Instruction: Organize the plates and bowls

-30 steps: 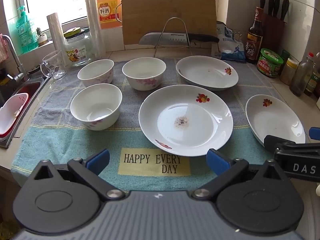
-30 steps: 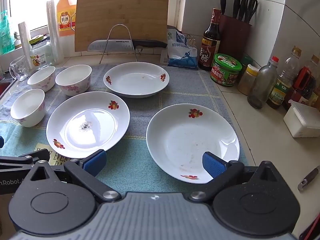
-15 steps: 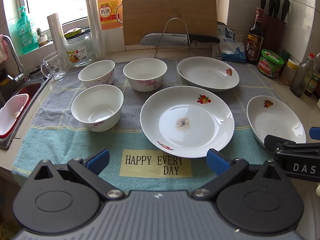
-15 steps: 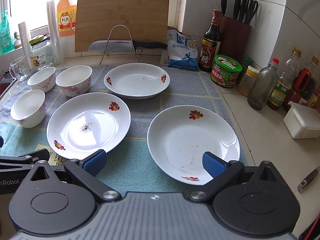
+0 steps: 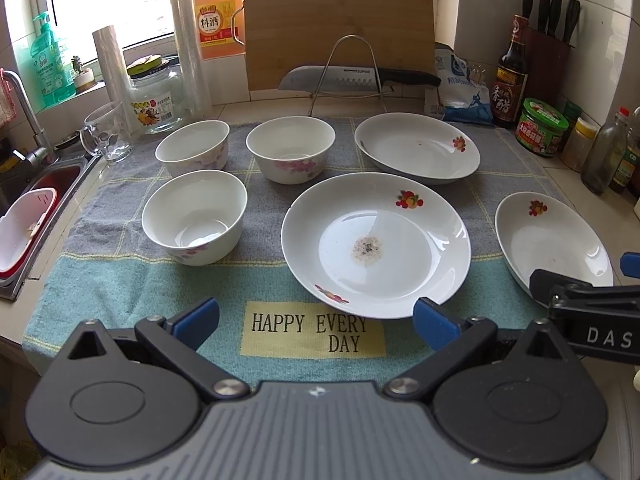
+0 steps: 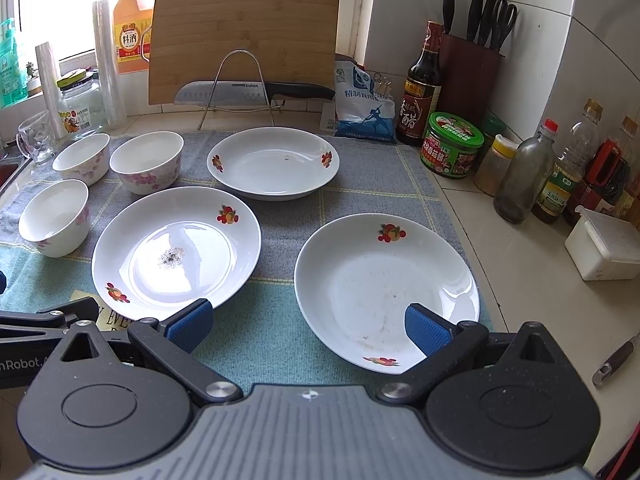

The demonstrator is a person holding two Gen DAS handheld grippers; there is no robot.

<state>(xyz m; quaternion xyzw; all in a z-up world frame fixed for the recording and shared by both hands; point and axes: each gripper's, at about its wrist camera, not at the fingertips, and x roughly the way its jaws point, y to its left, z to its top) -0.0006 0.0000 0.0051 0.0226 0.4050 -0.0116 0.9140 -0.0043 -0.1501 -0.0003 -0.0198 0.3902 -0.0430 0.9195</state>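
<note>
Far left, 9 o'clock: sink (image 5: 48, 184) holding a red-and-white basin (image 5: 22, 236), then a glass mug (image 5: 106, 132) and a labelled jar (image 5: 154, 100) at the towel's back-left corner. Towel (image 5: 132, 296) covers the counter, "HAPPY EVERY DAY" patch at 6 o'clock. Three white bowls with pink flowers sit upright and apart at 10–11 o'clock: near bowl (image 5: 195, 216), back-left bowl (image 5: 193, 152), back-right bowl (image 5: 291, 148). Left gripper (image 5: 316, 318) hovers over the patch, blue pads spread wide, nothing between them. Centre plate (image 5: 376, 240) at 12, white with fruit decals and a grey speckled smear in the middle. Behind it, back plate (image 5: 418, 148), deeper, small speck inside. Cutting board (image 5: 340, 24) and a knife (image 5: 352, 80) on a wire rack stand at the wall. Right gripper (image 6: 306, 326) wide apart too, empty; its right pad overlaps the near rim of the right plate (image 6: 384, 288) in view, contact unclear. That plate shows faint residue. Sauce bottles (image 6: 422, 88), jars and a knife block (image 6: 472, 76) crowd 1–3 o'clock, off the towel.
</note>
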